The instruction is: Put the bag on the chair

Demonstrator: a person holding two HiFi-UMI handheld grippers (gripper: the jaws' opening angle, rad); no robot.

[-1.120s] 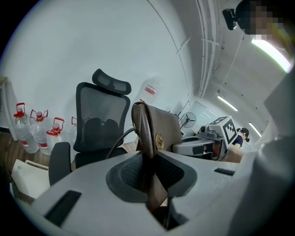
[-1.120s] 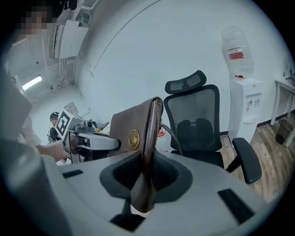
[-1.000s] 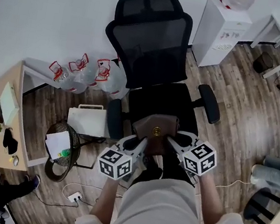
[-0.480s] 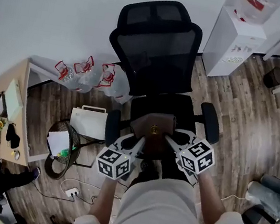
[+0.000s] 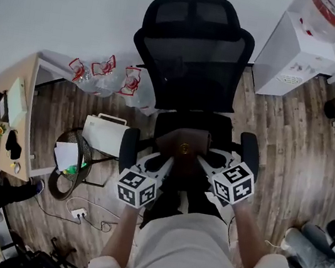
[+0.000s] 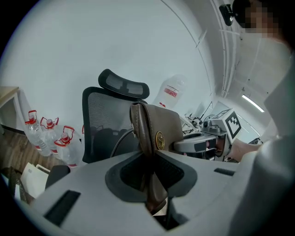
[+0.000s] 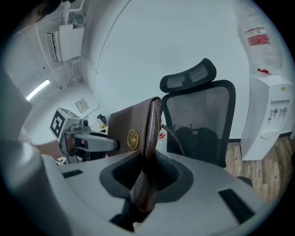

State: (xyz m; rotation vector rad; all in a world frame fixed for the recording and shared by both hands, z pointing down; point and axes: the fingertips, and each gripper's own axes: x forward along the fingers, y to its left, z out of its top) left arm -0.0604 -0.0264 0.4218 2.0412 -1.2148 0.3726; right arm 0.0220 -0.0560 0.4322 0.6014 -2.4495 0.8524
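A brown leather bag [image 5: 182,146] with a round gold clasp hangs between my two grippers, just above the seat of the black office chair [image 5: 193,58]. My left gripper [image 5: 164,159] is shut on the bag's left edge [image 6: 143,133]. My right gripper [image 5: 203,162] is shut on its right edge [image 7: 150,133]. In the left gripper view the right gripper [image 6: 209,143] shows beyond the bag. In the right gripper view the left gripper [image 7: 83,140] shows beyond it. The chair's mesh back [image 7: 203,120] stands right behind the bag.
The chair's armrests [image 5: 248,151] flank the seat. Several water bottles [image 5: 103,78] stand by the wall on the left. A white box [image 5: 102,135] and a wire bin [image 5: 67,164] sit beside a wooden desk [image 5: 11,117]. A water dispenser [image 5: 298,56] stands at right.
Both grippers and the bag have moved forward toward the chair, and the bag now hangs over the seat's front part. The grips are unchanged.
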